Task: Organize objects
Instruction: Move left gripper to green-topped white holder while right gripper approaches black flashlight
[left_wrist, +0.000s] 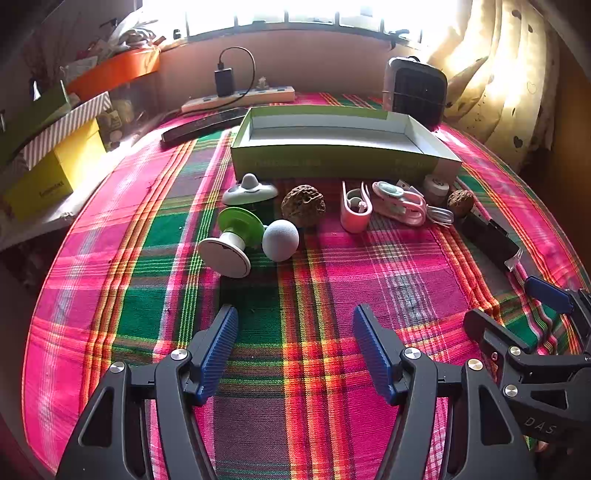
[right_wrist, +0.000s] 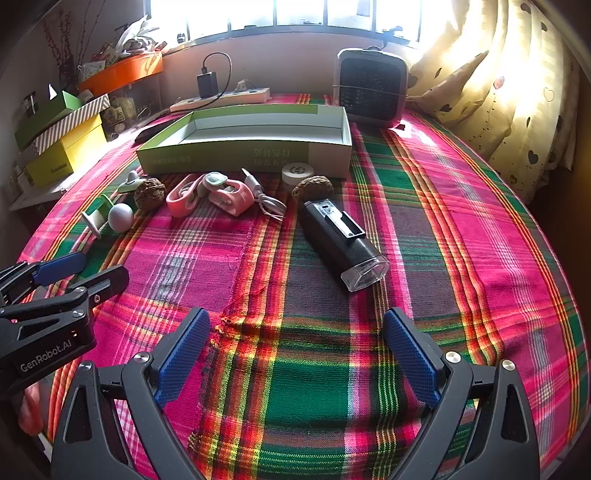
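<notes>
An open green-and-white box (left_wrist: 332, 155) (right_wrist: 236, 155) stands at the back of the plaid cloth. In front of it lie a green-and-white spool toy (left_wrist: 231, 242), a grey ball (left_wrist: 280, 240) (right_wrist: 120, 217), a white-grey gadget (left_wrist: 251, 190), two walnuts (left_wrist: 303, 205) (left_wrist: 460, 202), pink clips with a white cable (left_wrist: 399, 203) (right_wrist: 218, 194), a small white jar (right_wrist: 297, 173) and a black flashlight (right_wrist: 341, 243) (left_wrist: 487, 236). My left gripper (left_wrist: 295, 347) is open and empty, short of the ball. My right gripper (right_wrist: 295, 347) is open and empty, short of the flashlight.
A grey fan heater (right_wrist: 371, 86) stands at the back right, beside a cream curtain (right_wrist: 498, 92). A power strip with a black charger (left_wrist: 240, 98) lies behind the box. Stacked yellow, striped and green boxes (left_wrist: 51, 155) and an orange tray (left_wrist: 114, 70) sit left.
</notes>
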